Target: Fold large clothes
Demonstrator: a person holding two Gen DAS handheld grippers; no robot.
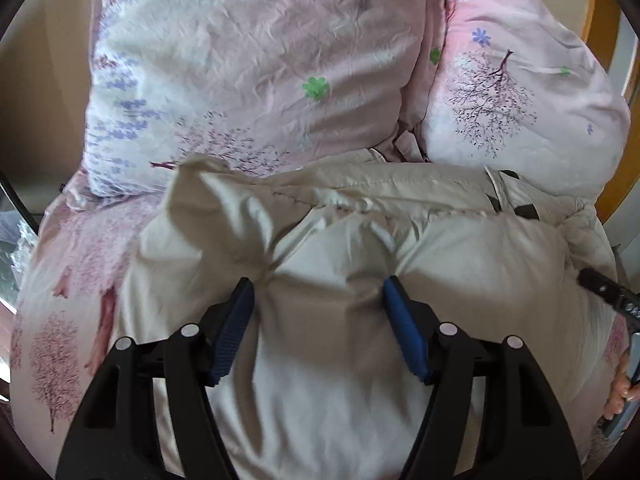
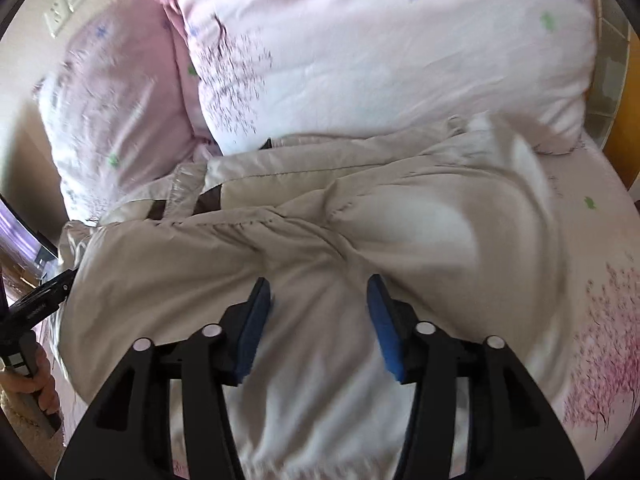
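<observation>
Big bed with pink sheet printed with trees (image 1: 60, 344) under everything. Two puffy pink flowered pillows (image 1: 248, 60) far past the fingers. Soft, puffy beige coat (image 1: 320, 360), bunched up, right under and between the fingers. Left gripper (image 1: 319, 292): blue fingers (image 1: 236, 328) spread wide, pinching nothing. Right gripper (image 2: 319, 294): blue fingers (image 2: 256, 328) spread too, above the coat.

Beige padded coat (image 1: 320, 240) between parted jaws
</observation>
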